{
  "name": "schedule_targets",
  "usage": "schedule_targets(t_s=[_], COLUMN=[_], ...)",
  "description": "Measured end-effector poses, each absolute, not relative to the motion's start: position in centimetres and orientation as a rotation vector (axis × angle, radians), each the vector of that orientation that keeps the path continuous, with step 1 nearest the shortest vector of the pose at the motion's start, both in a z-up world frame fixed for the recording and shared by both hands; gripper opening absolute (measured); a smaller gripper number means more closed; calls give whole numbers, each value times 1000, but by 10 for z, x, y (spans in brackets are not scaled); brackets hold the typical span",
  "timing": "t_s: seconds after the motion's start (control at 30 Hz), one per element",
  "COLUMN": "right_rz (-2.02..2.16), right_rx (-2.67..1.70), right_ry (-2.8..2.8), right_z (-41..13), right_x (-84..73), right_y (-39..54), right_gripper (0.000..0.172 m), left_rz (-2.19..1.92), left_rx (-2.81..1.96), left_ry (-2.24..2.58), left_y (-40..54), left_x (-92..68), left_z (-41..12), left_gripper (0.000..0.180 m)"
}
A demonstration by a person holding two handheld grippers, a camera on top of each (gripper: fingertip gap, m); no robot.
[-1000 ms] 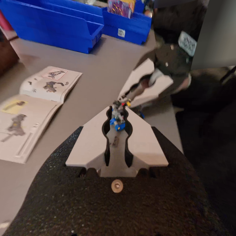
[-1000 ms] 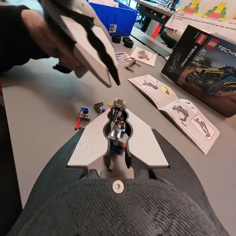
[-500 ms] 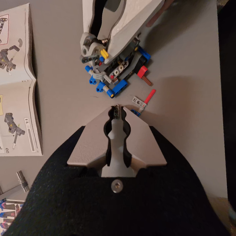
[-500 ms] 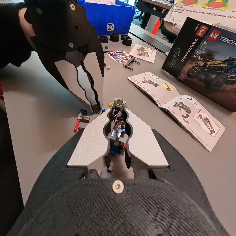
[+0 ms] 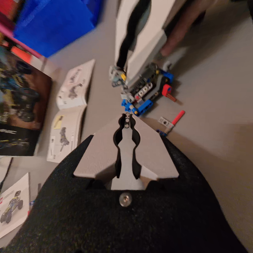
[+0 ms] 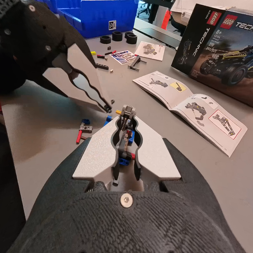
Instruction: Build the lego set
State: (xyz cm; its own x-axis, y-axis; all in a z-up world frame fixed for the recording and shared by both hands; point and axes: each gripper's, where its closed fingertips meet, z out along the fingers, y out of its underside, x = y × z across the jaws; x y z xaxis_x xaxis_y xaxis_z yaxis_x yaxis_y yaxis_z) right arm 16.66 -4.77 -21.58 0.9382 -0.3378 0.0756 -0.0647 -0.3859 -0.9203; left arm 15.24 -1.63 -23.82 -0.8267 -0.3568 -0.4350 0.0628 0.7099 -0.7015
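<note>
A grey table [image 6: 157,109] is seen spread with building-toy parts. At its far edge a blue bin [image 6: 104,16] is set, and to the right a dark box [image 6: 213,45] is stood on edge beside an open booklet [image 6: 191,108], probably kept where its pages can be read. Four black tyres [image 6: 117,36] and a sticker sheet [image 6: 123,56] are laid near the bin.

A part-built model [image 6: 126,131], grey with blue and red pieces and a coil spring, is clamped in the right gripper [image 6: 126,117], its base resting on the table, apparently so that it is steadied. A small dark beam [image 5: 127,120] is pinched at the tips of the left gripper [image 5: 127,116], just beside the model's blue end. A red axle [image 6: 79,134] with a grey connector is left loose nearby.

Beyond the table, another desk and chair legs are glimpsed.
</note>
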Motion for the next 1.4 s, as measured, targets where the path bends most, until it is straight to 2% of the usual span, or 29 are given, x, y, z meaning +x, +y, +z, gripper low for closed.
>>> schedule_targets(t_s=[0.1,0.23,0.9,1.4], right_rz=[-278,-278,-3,76], right_rx=[-1953,-1952,-1919,-1902], right_ry=[310,317,380,413], right_z=[-216,-216,-216,-216], right_x=[168,169,168,170], right_y=[-48,-48,-48,-49], right_gripper=[13,12,9,8], left_rz=[-1153,-1161,-1122,-710], left_rx=[-217,-178,81,380], left_ry=[2196,2021,1883,1698], left_y=[-28,-36,-54,-57], left_x=[152,155,154,158], left_z=[-209,-194,-192,-198], left_gripper=[3,4,3,3])
